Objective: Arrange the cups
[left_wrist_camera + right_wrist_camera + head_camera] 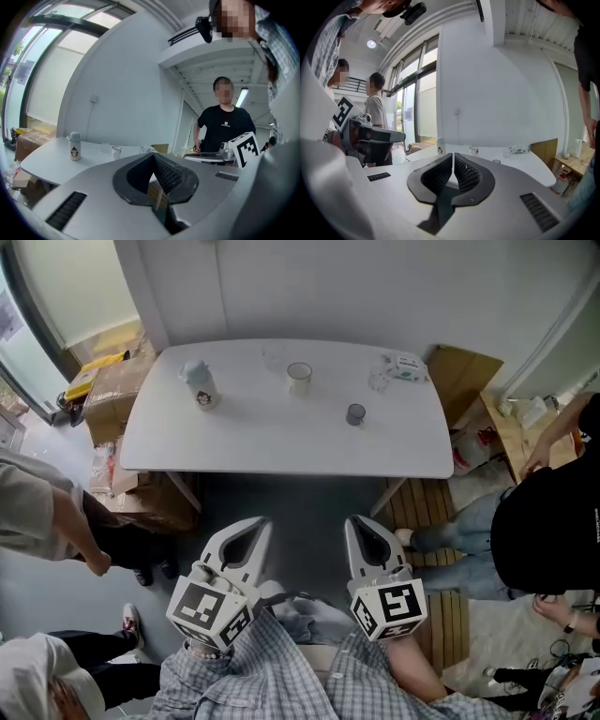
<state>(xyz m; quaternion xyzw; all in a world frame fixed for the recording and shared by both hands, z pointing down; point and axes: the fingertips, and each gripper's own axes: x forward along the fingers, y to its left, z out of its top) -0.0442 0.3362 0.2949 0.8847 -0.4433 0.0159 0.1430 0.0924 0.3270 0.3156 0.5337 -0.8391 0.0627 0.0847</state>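
Note:
On the white table (281,442) stand a white cup (299,377), a small grey cup (355,414), two clear glasses (273,356) (378,381) and a white bottle with a penguin print (200,385). Both grippers hover in front of the table's near edge, well short of the cups. My left gripper (258,524) is shut and holds nothing, its jaws meeting at the tips (153,157). My right gripper (357,521) is shut and holds nothing too (453,157). The left gripper view shows the bottle (74,146) and white cup (116,151) far off. The right gripper view shows the white cup (474,150).
A tissue pack (406,366) lies at the table's far right corner. Cardboard boxes (112,390) stand left of the table and another box (462,371) at its right. One person (47,521) stands at the left, another in a black shirt (548,521) at the right.

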